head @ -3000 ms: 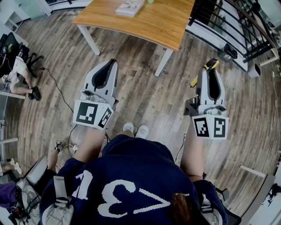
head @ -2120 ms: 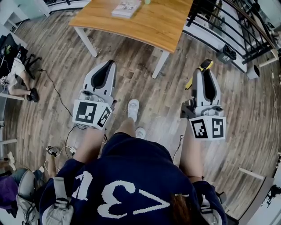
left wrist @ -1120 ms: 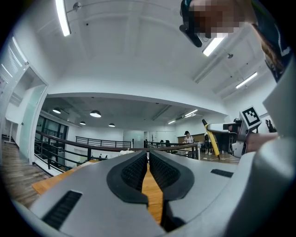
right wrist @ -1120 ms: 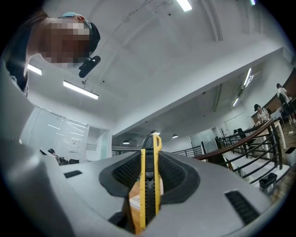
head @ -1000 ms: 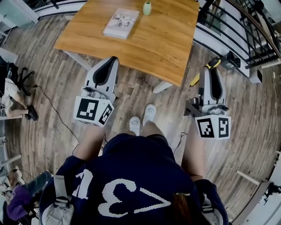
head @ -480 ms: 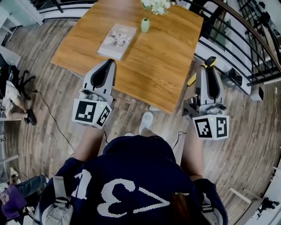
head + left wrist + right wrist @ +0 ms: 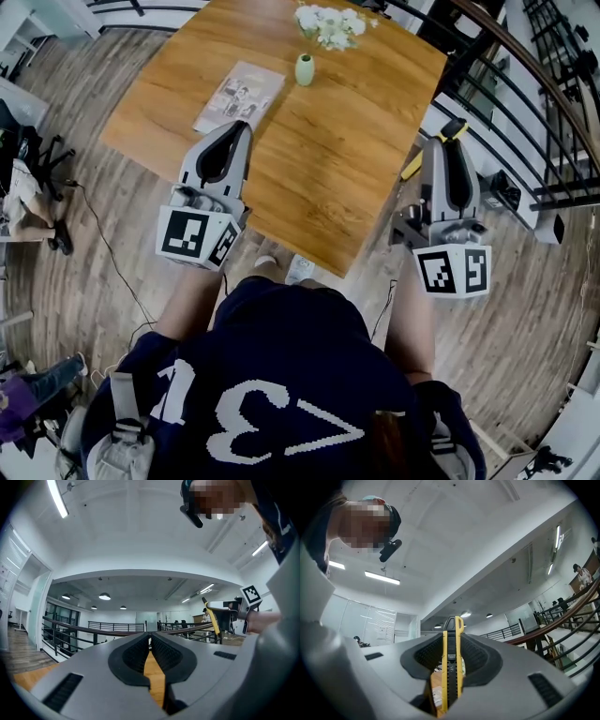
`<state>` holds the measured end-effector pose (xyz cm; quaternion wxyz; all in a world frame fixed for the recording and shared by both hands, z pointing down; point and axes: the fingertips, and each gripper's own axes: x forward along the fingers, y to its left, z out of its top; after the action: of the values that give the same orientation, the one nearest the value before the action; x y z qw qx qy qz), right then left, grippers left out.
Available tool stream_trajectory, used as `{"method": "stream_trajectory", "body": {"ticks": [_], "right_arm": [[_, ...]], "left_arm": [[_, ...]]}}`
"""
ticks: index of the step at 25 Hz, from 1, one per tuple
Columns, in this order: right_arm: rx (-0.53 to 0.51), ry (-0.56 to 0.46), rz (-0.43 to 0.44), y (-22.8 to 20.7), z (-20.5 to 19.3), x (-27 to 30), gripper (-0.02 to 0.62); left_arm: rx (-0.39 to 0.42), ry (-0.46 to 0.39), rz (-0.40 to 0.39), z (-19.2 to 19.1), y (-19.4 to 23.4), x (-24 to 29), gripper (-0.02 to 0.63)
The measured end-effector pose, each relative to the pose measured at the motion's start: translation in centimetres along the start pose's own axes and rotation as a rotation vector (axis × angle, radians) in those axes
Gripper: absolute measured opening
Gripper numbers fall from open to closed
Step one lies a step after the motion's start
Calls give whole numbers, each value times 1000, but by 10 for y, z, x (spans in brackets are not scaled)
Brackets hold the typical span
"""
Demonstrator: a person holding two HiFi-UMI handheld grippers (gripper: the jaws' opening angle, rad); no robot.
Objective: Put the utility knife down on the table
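The yellow and black utility knife [image 7: 450,667] stands upright between the jaws of my right gripper [image 7: 452,637], which is shut on it. In the head view the knife [image 7: 455,130] sticks out past the right gripper [image 7: 449,142], which hangs just off the right edge of the wooden table [image 7: 356,141]. My left gripper [image 7: 240,129] hovers over the table's near left part, shut with nothing in it. The left gripper view shows its jaws [image 7: 150,637] closed, with the table top below them.
On the table lie a book [image 7: 239,95], a small green vase [image 7: 304,69] and white flowers [image 7: 328,24]. A black railing [image 7: 525,103] runs at the right. Cables [image 7: 112,272] lie on the wooden floor at the left. The person's feet [image 7: 286,267] are at the table's near edge.
The person has walked up to the table, so it now lies under and between the grippers. Both grippers stay shut, the right one still on the knife.
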<state>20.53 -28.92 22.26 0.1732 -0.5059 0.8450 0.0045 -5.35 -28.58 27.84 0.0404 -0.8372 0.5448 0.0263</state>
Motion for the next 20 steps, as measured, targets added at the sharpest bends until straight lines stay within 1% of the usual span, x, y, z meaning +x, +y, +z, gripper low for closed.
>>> {"method": "stream_trajectory", "body": {"ticks": [6, 11, 15, 20], "right_arm": [[20, 51, -2, -14, -25, 27, 127], [25, 127, -29, -21, -63, 48, 127], [44, 249, -66, -27, -120, 55, 127], [71, 454, -130, -40, -214, 48, 127]], "left_arm": [[-15, 30, -17, -16, 7, 31, 28], [-36, 72, -57, -42, 17, 58, 28], [-57, 125, -91, -72, 21, 72, 28], [-95, 192, -115, -114, 27, 81, 28]]}}
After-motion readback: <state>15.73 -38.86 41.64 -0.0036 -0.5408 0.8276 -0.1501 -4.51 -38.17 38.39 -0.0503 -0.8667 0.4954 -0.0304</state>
